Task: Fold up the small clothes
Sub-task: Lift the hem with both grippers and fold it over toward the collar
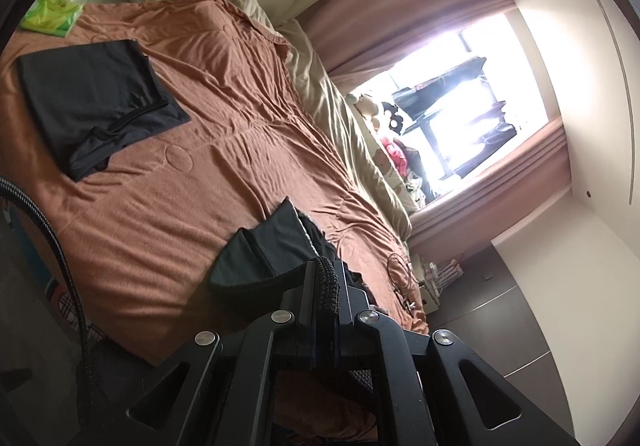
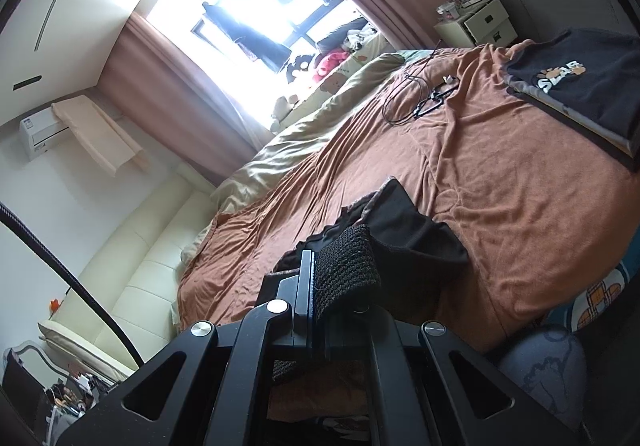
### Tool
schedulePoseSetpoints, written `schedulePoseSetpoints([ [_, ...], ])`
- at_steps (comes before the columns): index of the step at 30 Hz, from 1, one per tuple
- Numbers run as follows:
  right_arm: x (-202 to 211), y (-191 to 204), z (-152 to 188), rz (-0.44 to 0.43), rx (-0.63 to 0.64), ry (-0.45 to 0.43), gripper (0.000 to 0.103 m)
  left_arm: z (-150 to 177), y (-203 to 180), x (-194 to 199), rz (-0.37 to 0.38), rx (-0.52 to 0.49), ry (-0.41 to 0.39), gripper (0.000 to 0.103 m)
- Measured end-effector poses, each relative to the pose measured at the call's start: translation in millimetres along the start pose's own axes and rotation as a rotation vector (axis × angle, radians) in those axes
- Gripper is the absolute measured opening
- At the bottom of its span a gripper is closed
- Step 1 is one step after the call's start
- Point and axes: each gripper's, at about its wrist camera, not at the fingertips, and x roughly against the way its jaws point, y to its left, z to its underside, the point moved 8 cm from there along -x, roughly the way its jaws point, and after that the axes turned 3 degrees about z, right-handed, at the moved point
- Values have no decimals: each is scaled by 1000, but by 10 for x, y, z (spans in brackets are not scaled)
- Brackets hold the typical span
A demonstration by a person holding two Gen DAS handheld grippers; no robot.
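Nearest in the left wrist view, the left gripper point(image 1: 327, 286) is clenched on the knitted waistband edge of a small black garment point(image 1: 264, 250), whose cloth droops onto the rust-brown bedspread point(image 1: 224, 117) just ahead of the jaws. In the right wrist view, the right gripper point(image 2: 320, 278) is likewise clenched on the mesh-textured band of that black garment point(image 2: 404, 221), lifted just above the bedspread point(image 2: 500, 205). Farther off, a folded black garment point(image 1: 96, 101) lies flat on the spread, with a green packet point(image 1: 54, 7) beyond it. A folded dark shirt with a white logo point(image 2: 576, 85) lies near a coiled black cable point(image 2: 412, 97). A bright window point(image 2: 248, 5) is farthest.
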Motion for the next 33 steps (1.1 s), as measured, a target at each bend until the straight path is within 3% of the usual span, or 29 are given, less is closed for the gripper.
schedulePoseSetpoints([
  [18, -1480, -66, -653, 89, -19, 47, 0, -608, -26, -1498, -138, -45, 73, 5],
  [33, -2700, -226, -968, 163, -64, 185, 0, -790, 291, -2583, -285, -25, 136, 5],
])
